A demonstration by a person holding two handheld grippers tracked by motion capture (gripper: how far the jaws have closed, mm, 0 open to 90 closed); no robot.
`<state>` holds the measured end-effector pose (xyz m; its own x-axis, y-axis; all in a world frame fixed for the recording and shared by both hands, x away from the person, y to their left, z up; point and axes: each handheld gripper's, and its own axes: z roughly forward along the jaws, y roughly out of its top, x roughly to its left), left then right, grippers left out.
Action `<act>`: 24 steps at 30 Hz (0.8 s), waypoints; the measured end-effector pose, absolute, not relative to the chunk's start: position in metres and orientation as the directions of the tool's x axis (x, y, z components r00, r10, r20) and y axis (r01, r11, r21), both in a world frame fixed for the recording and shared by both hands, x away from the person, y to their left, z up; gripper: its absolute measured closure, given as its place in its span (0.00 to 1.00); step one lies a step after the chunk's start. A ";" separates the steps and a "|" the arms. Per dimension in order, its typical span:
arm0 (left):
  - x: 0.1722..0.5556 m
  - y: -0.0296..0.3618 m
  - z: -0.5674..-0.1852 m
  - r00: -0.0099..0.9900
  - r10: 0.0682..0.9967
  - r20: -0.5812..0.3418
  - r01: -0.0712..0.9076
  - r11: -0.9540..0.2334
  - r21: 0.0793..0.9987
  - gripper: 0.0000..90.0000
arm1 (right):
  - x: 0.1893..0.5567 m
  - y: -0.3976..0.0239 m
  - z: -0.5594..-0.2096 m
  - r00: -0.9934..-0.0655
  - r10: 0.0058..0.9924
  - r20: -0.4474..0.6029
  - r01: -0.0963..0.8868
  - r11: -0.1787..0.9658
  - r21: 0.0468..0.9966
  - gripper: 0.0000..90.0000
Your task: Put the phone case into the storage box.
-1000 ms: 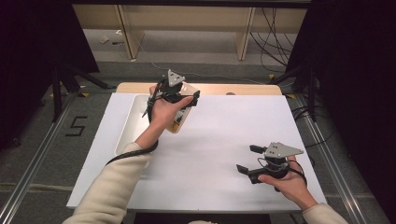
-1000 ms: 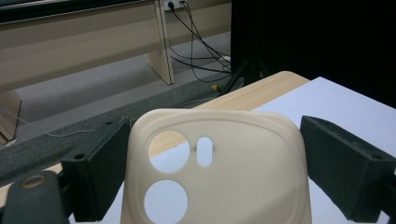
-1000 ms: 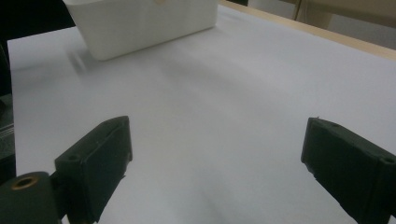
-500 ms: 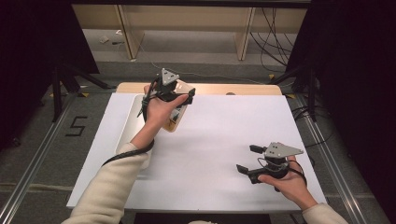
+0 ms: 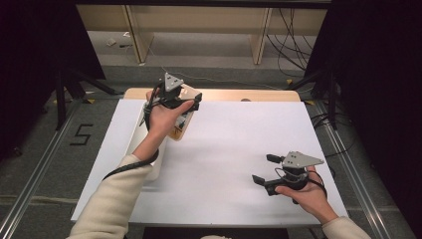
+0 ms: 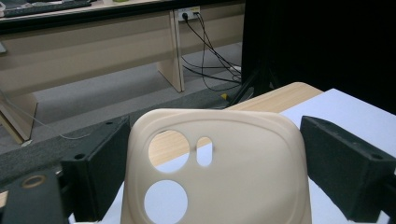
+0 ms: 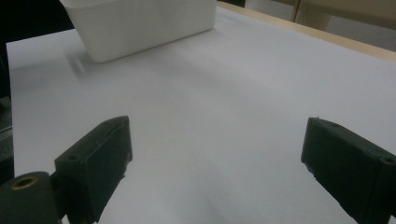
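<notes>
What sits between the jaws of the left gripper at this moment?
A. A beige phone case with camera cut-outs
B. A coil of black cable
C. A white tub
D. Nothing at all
A: in the left gripper view the beige phone case, with two round holes and a small slot, stands between the two black jaws of the left gripper; whether they press on it is unclear.

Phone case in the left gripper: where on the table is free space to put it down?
The white sheet lies bare between the white bin and the right gripper. The crowded side is left, where the left gripper holds the phone case beside the bin.
</notes>
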<state>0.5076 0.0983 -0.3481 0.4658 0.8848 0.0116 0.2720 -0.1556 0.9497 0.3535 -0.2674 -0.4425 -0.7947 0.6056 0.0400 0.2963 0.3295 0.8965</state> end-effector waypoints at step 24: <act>0.508 0.115 -0.346 0.435 0.900 -0.003 0.276 -0.131 0.952 0.13 | 0.355 -0.269 -0.442 -0.783 0.620 0.044 0.300 0.314 0.901 0.11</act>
